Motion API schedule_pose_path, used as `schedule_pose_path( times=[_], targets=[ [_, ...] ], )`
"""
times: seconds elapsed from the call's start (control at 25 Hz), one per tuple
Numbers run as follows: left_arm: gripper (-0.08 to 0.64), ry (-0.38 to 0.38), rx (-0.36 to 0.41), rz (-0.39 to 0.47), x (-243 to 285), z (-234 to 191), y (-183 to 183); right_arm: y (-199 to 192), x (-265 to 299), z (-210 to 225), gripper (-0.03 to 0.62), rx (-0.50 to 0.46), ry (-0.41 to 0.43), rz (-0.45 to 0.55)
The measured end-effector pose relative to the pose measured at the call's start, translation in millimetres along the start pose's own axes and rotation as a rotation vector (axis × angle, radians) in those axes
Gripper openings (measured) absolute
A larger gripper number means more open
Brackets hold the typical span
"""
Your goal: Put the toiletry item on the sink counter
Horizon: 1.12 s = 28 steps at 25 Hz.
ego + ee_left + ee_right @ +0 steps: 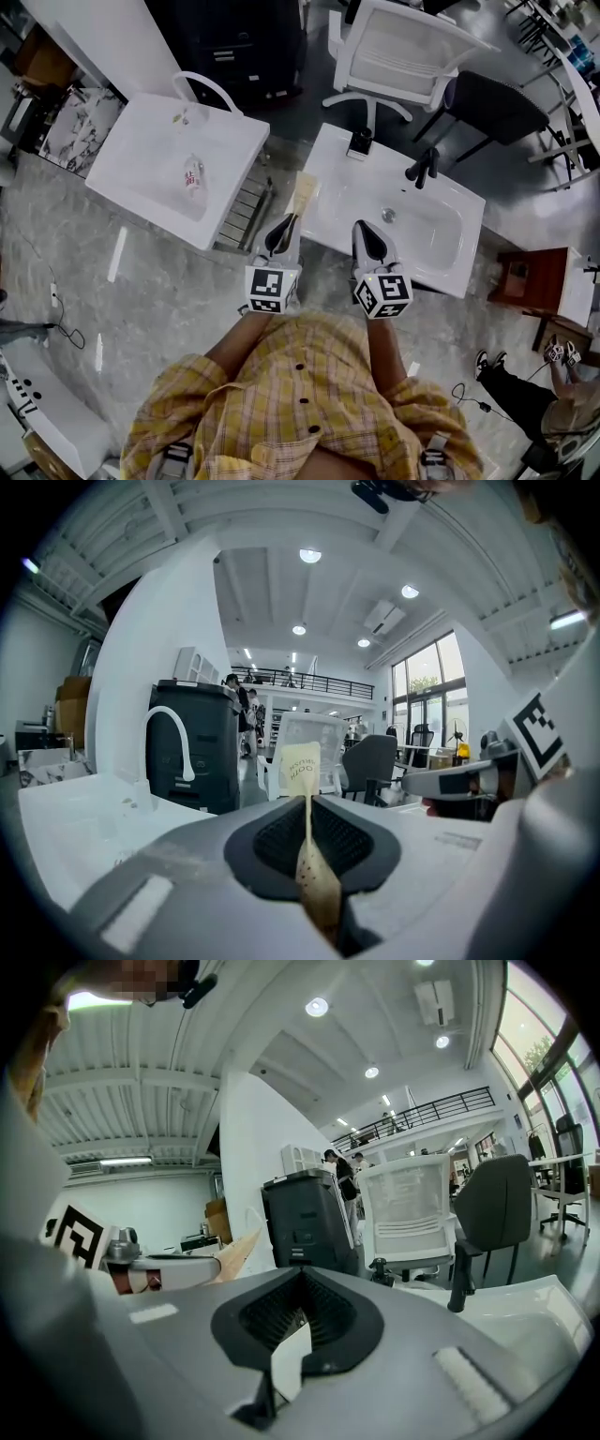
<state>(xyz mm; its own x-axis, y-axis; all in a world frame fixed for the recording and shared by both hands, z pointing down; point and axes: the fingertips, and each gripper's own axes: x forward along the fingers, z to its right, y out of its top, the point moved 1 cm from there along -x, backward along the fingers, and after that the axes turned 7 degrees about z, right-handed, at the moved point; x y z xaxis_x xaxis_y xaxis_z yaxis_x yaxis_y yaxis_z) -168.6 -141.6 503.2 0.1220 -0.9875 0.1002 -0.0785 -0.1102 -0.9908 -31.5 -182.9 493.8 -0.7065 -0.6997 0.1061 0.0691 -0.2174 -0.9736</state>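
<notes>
A flat tan toothbrush packet (pixel 302 195) sticks forward out of my left gripper (pixel 284 230), whose jaws are shut on its lower end. In the left gripper view the packet (pixel 300 771) stands upright between the black pads (pixel 272 841). It hangs over the left edge of the white sink counter (pixel 330 178). My right gripper (pixel 367 236) is shut with nothing in it, over the front of that counter beside the basin (pixel 417 230). The right gripper view shows its closed jaws (pixel 300 1274) and, to their left, the packet (pixel 234 1249).
A black faucet (pixel 422 169) and a small black object (pixel 359 142) stand at the back of the counter. To the left is a second white sink (pixel 141 164) with a white faucet (pixel 208 89) and a bottle (pixel 193 175) in its basin. A white chair (pixel 403 47) and a dark chair (pixel 492 108) stand behind.
</notes>
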Motion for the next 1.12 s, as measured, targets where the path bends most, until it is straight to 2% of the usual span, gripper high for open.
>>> schedule_pose_path(
  times=[0.6, 1.12],
  targets=[
    [0.018, -0.119, -0.016, -0.065, 69, -26, -20, -14, 20, 12, -0.002, 0.007, -0.138, -0.003],
    [0.018, -0.131, -0.05, -0.162, 127, -42, -55, -28, 16, 29, -0.002, 0.031, -0.231, -0.028]
  ],
)
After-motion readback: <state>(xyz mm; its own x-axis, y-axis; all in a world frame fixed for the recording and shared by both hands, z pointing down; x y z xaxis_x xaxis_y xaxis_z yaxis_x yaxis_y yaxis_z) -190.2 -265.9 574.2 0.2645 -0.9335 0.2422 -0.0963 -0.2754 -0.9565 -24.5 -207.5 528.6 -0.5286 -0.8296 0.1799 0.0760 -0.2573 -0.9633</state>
